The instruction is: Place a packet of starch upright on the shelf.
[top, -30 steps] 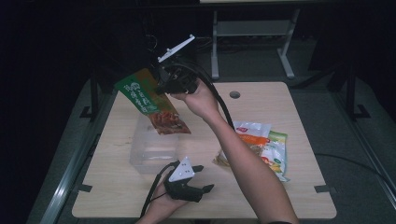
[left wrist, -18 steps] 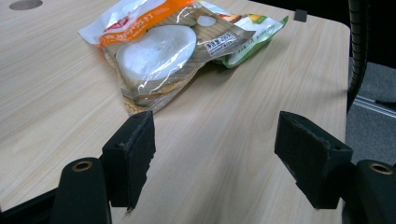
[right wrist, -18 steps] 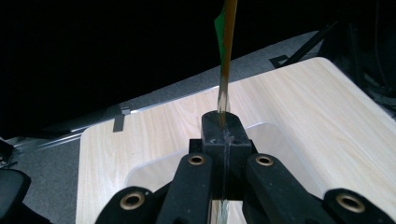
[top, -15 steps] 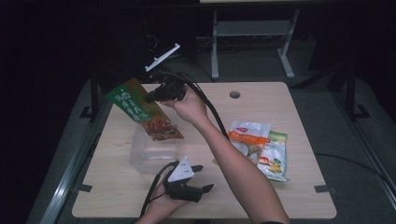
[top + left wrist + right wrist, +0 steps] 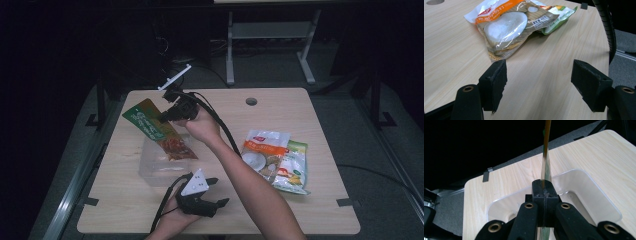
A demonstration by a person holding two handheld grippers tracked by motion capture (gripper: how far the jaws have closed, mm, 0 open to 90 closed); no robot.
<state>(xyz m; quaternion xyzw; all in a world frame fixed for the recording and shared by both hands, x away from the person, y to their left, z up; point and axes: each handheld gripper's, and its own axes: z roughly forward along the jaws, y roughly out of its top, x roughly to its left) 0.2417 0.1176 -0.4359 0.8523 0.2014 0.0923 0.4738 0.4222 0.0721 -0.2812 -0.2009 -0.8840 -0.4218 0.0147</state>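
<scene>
Currently the work looks about a third done, judging by where things lie: 1 packet is on its way into the container and 2 wait on the bench [image 5: 320, 107].

Toward the left edge of the bench, the right hand-held gripper [image 5: 167, 116] reaches across and is clamped on the upper part of a green snack packet [image 5: 156, 131]. The packet hangs tilted, its lower end with the orange-red picture over the clear plastic tub [image 5: 150, 167]; whether it touches the tub I cannot tell. In the right gripper view the jaws are pressed together on the thin edge of the packet [image 5: 546, 150], with the tub [image 5: 599, 195] directly below. The tub sits left of centre, nearer the front edge, and seems to have nothing lying on its floor so far.

At the front edge, just right of the tub, the left hand-held gripper [image 5: 212, 197] rests on the bench with its jaws apart and nothing between them; the left gripper view shows bare wood between its pads [image 5: 495, 85].

Toward the right edge lie the other 2 packets, touching: an orange-and-white one [image 5: 262, 152] overlapping a green-and-yellow one [image 5: 295, 172]. Both are left to move.
</scene>
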